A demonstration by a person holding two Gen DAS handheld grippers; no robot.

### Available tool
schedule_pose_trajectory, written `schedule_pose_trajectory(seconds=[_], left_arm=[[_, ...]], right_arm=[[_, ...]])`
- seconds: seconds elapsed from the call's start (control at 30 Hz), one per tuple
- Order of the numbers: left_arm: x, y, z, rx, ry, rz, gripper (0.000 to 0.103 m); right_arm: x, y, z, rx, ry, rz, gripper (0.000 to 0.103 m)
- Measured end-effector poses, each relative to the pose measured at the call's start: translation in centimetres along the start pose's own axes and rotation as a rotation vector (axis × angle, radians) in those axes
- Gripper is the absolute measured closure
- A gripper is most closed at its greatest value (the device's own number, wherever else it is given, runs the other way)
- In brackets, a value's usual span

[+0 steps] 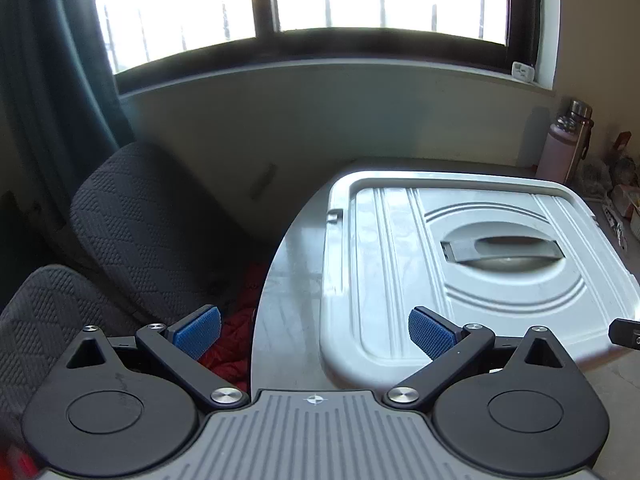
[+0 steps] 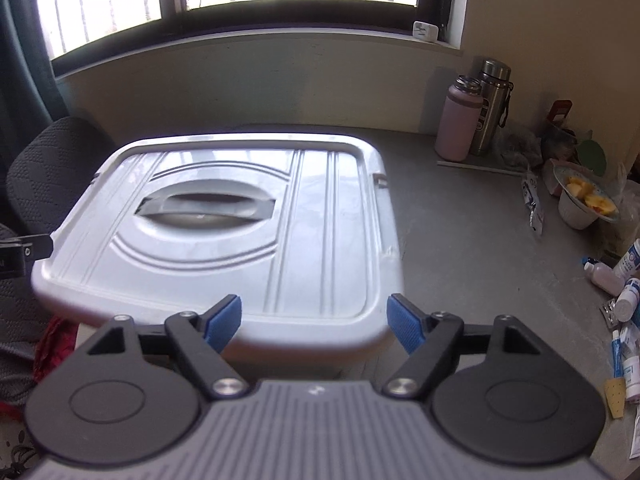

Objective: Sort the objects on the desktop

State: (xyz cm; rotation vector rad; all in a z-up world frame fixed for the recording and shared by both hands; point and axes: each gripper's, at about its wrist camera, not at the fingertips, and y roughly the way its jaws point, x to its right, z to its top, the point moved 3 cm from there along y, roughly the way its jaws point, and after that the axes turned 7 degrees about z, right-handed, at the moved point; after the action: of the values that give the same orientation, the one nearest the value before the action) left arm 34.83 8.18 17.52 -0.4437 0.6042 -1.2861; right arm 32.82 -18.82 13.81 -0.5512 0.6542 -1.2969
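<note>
A white plastic storage box with its lid (image 1: 460, 256) (image 2: 224, 232) on stands on the grey table; a grey handle (image 2: 204, 210) lies folded in the lid's recess. My left gripper (image 1: 314, 332) hangs open over the box's near left corner, nothing between its blue pads. My right gripper (image 2: 314, 326) is open over the box's near right edge, its pads clear of the lid. Small medicine bottles and tubes (image 2: 624, 308) lie in a heap at the table's right edge. A tip of the left gripper (image 2: 24, 250) pokes in at the left of the right wrist view.
A pink flask (image 2: 458, 120) and a steel flask (image 2: 490, 104) stand at the back by the wall. A bowl with yellow fruit pieces (image 2: 582, 200) sits among bags on the right. A dark fabric chair (image 1: 132, 232) and red cloth (image 1: 232, 344) are left of the table.
</note>
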Motion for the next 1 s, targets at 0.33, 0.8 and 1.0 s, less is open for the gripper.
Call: schedule_pose_trajectory(seconds=[0.33, 0.8, 1.0], left_arm=[[1.5, -4.8, -7.1, 0.063, -0.023, 0.015, 0.001], [1.9, -7.4, -15.0, 0.062, -0.023, 0.042, 0.001], [1.8, -7.7, -16.0, 0.104, -0.037, 0.062, 0.001]], right_arm=[[-0.6, -3.8, -5.6, 0.071, 0.002, 0.04, 0.023], [-2.2, -5.7, -12.2, 0.071, -0.018, 0.024, 0.023], [-2.3, -5.7, -13.3, 0.095, -0.01, 0.024, 0.023]])
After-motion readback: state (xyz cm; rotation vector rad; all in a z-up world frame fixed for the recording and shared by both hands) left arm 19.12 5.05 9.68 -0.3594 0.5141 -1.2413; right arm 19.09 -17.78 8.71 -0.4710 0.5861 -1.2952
